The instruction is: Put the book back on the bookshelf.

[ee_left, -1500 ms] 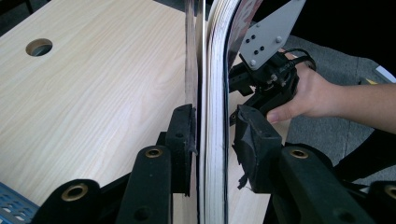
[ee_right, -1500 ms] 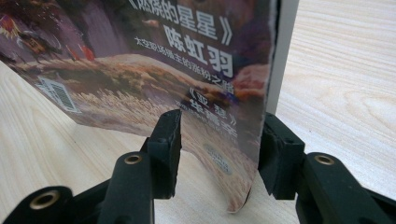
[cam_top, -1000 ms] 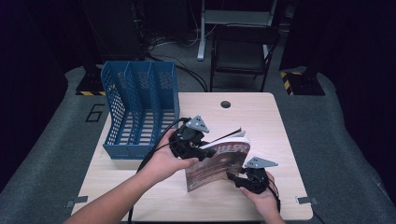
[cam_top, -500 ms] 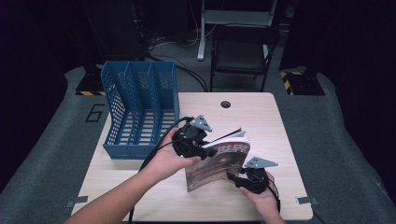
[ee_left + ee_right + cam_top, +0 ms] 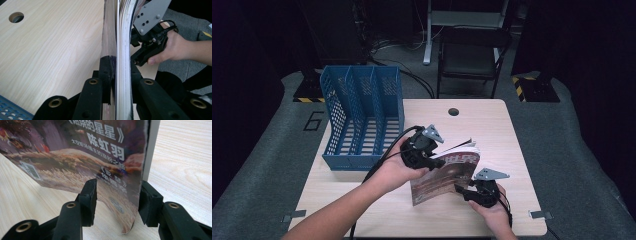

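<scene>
While the magazine (image 5: 446,172) stands tilted on its lower edge near the front of the pale wooden surface (image 5: 512,145), the left claw (image 5: 428,159) has just been closing on it and now pinches the cover and pages together at the upper left corner, the stack squeezed flat between its black jaws in the left gripper view. The right claw (image 5: 464,190) meets the lower right corner from the person's side; in the right gripper view its jaws stand partly apart with the curling cover (image 5: 82,152) between them, one jaw at the spine edge, the other short of the paper, so it seems to steady rather than clamp. Held at opposite corners, the magazine is kept off the wood and upright enough to be carried, likely toward the blue file rack (image 5: 362,117) standing just to the left, its three slots open upward. The magazine itself is thin and glossy, its cover a brownish painted scene with white Chinese lettering and a barcode (image 5: 29,170) near one corner; the white page edges (image 5: 124,40) fan slightly above the pinch and the free bottom corner bows, which suggests limp paper that will sag unless supported at both ends.
</scene>
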`<move>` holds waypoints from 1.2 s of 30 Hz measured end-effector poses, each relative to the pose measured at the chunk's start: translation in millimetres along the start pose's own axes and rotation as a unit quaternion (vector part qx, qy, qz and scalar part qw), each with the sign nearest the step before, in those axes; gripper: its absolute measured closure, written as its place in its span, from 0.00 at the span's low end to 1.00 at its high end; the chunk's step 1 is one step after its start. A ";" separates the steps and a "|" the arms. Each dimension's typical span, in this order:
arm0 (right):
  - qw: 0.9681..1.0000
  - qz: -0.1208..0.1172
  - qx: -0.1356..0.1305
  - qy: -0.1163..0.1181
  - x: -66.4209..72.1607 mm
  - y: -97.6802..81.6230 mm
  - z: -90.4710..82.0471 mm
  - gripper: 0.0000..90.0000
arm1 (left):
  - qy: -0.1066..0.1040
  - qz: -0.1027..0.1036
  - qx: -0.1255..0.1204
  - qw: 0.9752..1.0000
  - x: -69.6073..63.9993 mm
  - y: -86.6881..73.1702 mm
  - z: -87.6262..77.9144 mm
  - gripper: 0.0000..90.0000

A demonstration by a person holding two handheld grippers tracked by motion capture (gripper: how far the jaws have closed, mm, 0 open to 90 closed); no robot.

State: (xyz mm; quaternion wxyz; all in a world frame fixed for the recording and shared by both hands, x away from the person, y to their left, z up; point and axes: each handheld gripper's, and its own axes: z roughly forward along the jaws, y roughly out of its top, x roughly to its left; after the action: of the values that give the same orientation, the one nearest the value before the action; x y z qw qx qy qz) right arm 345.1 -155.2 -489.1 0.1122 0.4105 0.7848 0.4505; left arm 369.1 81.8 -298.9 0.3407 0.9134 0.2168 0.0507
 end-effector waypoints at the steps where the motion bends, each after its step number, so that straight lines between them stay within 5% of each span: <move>1: 1.000 0.000 0.000 0.000 0.0 0.0 0.0 0.60 | 0.002 0.001 0.002 1.000 0.2 0.3 -0.2 0.90; 23: 1.000 0.000 0.000 -0.001 -1.3 -0.3 0.5 0.59 | 0.002 0.000 0.014 1.000 2.7 3.1 -0.5 0.93; 36: 1.000 -0.001 0.001 -0.004 -0.8 -0.4 0.3 0.59 | 0.004 0.012 0.041 0.999 0.7 9.1 -0.4 0.93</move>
State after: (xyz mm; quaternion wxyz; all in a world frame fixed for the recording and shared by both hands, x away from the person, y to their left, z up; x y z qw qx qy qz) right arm 345.5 -155.7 -489.7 0.1149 0.4119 0.7852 0.4479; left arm 372.9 76.2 -292.7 0.3015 0.9288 0.2095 0.0497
